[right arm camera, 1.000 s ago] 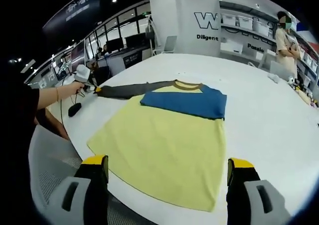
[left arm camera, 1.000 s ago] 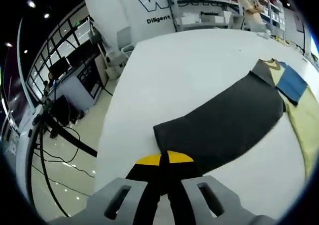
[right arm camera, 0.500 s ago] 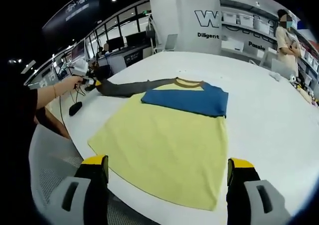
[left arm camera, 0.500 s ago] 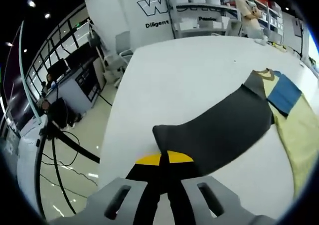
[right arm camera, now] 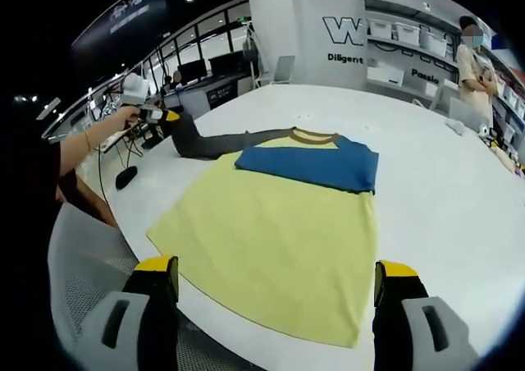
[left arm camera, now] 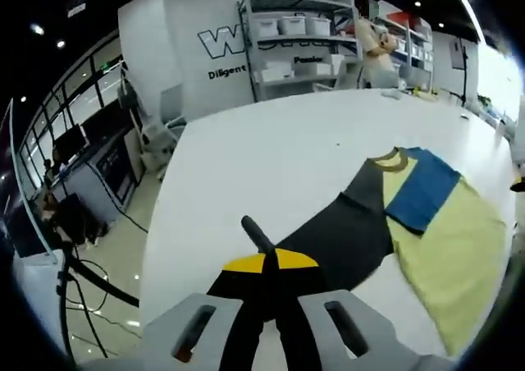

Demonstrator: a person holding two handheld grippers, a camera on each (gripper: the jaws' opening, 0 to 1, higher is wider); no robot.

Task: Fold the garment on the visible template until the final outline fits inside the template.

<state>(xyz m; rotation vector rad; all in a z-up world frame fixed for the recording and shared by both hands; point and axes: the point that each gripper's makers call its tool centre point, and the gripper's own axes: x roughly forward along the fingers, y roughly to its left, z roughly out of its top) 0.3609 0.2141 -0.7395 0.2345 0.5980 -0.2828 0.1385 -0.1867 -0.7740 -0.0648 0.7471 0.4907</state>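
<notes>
Grey sleeve (right arm camera: 215, 144) in raised left gripper (right arm camera: 161, 116)

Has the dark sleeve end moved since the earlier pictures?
Yes. In the right gripper view, the left tongs have lifted the dark sleeve end off the table and carried it toward the shirt's collar, which has stayed put.

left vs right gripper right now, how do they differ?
The left gripper is shut on the dark grey sleeve, lifting its end off the white table; the right gripper is open and holds nothing. The left is at the sleeve end, the right near the yellow hem. Both have yellow-tipped jaws.
</notes>
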